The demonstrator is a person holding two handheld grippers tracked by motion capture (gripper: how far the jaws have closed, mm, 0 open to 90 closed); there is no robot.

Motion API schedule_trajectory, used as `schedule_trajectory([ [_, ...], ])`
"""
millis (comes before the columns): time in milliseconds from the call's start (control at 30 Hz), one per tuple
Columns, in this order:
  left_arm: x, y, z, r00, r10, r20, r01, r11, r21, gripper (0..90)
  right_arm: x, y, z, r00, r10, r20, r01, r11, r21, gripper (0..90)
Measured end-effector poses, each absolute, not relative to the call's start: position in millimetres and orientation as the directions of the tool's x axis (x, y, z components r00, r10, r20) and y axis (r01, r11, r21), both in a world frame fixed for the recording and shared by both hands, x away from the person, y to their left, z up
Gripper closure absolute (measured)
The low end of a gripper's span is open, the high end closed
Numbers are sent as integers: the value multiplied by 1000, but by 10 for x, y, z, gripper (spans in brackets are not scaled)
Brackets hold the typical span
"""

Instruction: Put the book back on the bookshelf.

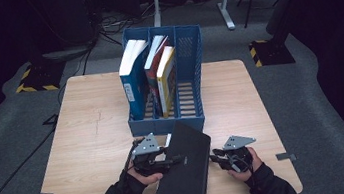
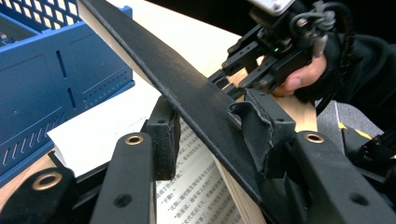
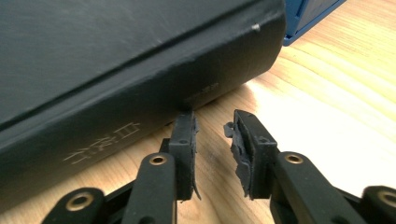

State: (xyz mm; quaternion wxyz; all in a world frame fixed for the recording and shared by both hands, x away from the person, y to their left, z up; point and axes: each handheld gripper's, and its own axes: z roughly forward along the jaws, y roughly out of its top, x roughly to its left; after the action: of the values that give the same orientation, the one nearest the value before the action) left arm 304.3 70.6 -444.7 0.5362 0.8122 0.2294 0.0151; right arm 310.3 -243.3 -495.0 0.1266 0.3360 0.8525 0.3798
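Black hardcover book (image 1: 183, 166) lies on the wooden table (image 1: 89, 138) just in front of the blue file rack (image 1: 189, 49), which serves as the landmark: its far corner nearly touches the rack's front wall, and it runs back from there toward the person. The rack holds three upright books leaning in its left and middle slots, a blue one (image 1: 130, 82), a red one (image 1: 153, 74) and a yellow one (image 1: 168, 80), while its right slot stands free, so the black book looks bound for that gap. In the left gripper view the front cover (image 2: 187, 93) is lifted off the printed pages (image 2: 196, 196), with one jaw under it and one above; the left gripper (image 1: 168, 162), on the rack-near left edge of the book, is pinching that cover at a middling width, apparently to raise the book by its open side. The right gripper (image 3: 212, 135) sits on the opposite side, farther from the rack's left slots, low on the table beside the spine (image 3: 140, 93); its jaws stand narrow with nothing between them, one tip touching or nearly touching the spine's lower edge. That placement reads as bracing, so the book does not slide away while the cover is pulled. A likely risk is the cover alone bearing the book's weight.
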Motion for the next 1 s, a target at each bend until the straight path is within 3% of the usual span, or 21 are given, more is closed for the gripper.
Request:
schedule_trajectory([
  [233,2922,717,-4350,919,345,-190,300,-303,904,613,3141,-2384,-4976,-747,663,50,476,481,736,727],
  [667,2868,844,-4291,941,290,-173,256,-276,927,659,3043,-2417,-4908,-789,609,79,378,380,844,880],
  [1000,2826,925,-4224,959,240,-149,212,-263,941,699,2969,-2453,-4777,-796,599,82,318,301,899,900],
])
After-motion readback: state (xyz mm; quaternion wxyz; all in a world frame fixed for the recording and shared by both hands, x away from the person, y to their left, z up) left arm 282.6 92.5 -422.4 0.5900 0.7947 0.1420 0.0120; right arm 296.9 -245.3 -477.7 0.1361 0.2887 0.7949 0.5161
